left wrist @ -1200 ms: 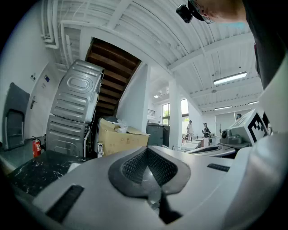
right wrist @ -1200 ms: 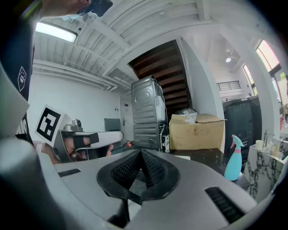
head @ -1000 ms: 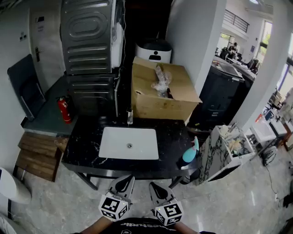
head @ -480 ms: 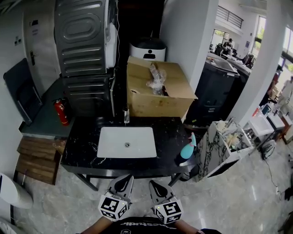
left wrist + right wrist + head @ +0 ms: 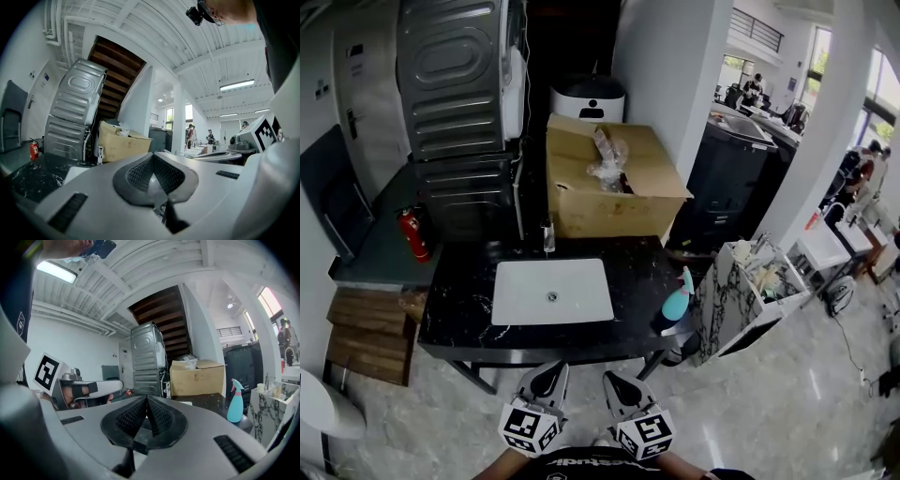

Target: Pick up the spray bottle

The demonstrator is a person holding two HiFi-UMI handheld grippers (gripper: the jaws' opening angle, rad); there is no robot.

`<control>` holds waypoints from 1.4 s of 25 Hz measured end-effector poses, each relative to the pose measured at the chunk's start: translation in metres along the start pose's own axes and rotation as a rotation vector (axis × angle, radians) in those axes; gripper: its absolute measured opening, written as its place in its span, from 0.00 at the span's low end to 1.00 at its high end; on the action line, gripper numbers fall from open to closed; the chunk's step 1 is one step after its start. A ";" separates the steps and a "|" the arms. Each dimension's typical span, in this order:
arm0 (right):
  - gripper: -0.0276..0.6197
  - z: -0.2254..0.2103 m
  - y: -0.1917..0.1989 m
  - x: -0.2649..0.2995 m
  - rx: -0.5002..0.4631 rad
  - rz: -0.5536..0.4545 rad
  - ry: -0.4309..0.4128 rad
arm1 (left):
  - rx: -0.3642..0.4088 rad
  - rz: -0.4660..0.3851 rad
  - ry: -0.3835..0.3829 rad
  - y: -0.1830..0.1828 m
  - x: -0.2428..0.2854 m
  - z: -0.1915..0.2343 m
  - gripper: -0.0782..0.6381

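idle start, reach not yet begun
only the view had drifted; left gripper point(image 5: 550, 372) and right gripper point(image 5: 613, 381) stayed clenched, empty; spray bottle point(image 5: 676, 303) stood at the counter's point(image 5: 461, 309) right edge, well apart

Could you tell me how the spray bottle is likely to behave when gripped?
The spray bottle is tall and narrow and stands near the counter edge, so a nudge may tip it. Its smooth, rounded body could probably slip.
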State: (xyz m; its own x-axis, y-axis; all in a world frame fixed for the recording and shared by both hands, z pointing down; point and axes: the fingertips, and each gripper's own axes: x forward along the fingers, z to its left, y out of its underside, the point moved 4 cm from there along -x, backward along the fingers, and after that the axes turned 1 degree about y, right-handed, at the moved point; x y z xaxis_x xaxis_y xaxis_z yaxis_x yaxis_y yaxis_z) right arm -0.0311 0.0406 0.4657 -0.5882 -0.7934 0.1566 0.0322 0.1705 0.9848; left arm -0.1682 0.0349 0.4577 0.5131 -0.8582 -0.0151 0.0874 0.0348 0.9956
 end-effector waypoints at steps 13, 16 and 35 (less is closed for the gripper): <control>0.10 0.024 0.021 -0.013 0.029 0.035 0.065 | -0.039 0.014 0.072 0.016 -0.016 0.001 0.13; 0.10 0.028 0.026 -0.018 0.036 0.048 0.081 | -0.054 0.021 0.088 0.021 -0.018 -0.001 0.13; 0.10 -0.089 0.013 0.040 0.066 0.009 0.067 | -0.024 0.033 0.107 0.023 0.109 0.001 0.13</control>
State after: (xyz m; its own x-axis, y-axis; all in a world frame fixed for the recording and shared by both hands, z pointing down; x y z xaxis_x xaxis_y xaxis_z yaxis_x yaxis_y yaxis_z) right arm 0.0176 -0.0405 0.4915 -0.5327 -0.8287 0.1719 -0.0178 0.2140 0.9767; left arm -0.1115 -0.0584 0.4788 0.6043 -0.7968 0.0067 0.0884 0.0754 0.9932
